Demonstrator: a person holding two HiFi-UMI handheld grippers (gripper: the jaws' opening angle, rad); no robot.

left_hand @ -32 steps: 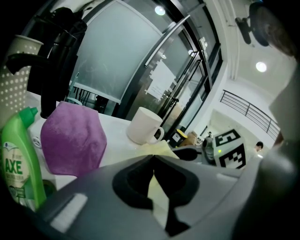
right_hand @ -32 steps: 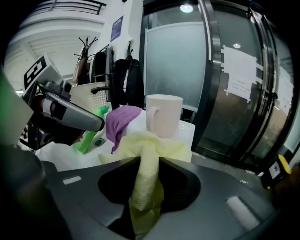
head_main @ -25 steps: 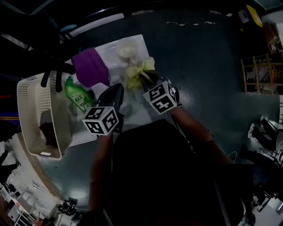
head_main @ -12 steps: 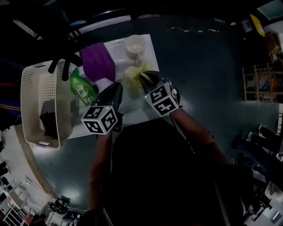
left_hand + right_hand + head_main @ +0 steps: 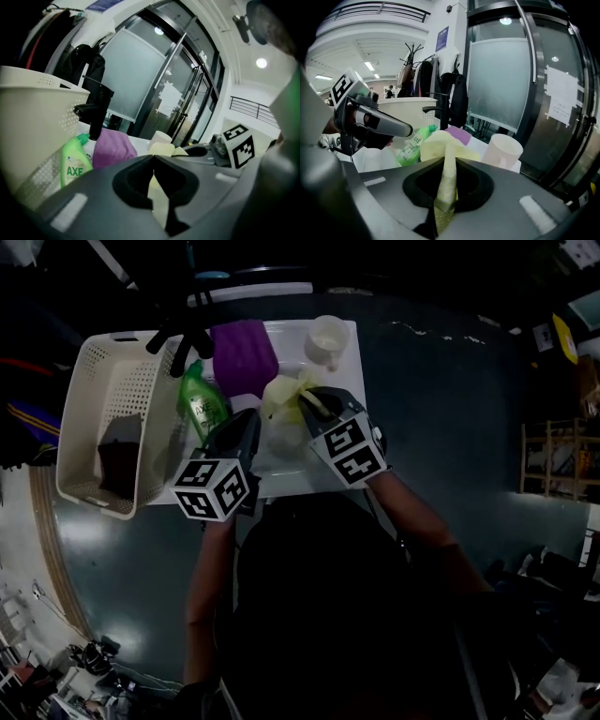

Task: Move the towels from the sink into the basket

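"Towels: how far along is the job?"

"Mid-carry, I'd say. The yellow towel (image 5: 284, 395) is bunched above the sink (image 5: 291, 338), pinched in the right hand-held gripper (image 5: 449, 161), whose jaws are pressed onto a twisted fold of it. The left hand-held gripper (image 5: 152, 161) has its jaws together too, with a pale yellow strip between them, so it looks to share the same towel."

"And the other one?"

"The purple towel (image 5: 242, 354) lies at the back of the sink, beside the black faucet (image 5: 96, 112), untouched. A dark cloth (image 5: 120, 460) already sits in the basket (image 5: 89, 399)."

"What comes next?"

"A swing to the left. The basket stands just beside the sink, but the green AXE bottle (image 5: 202, 409) and the faucet are in between. The towel should go high enough to clear them and the rim before either grip lets go."

"How are the arms?"

"Both reach forward from the body, side by side. The grippers tilt downward with their marker cubes facing back, and the left one is close to the bottle."
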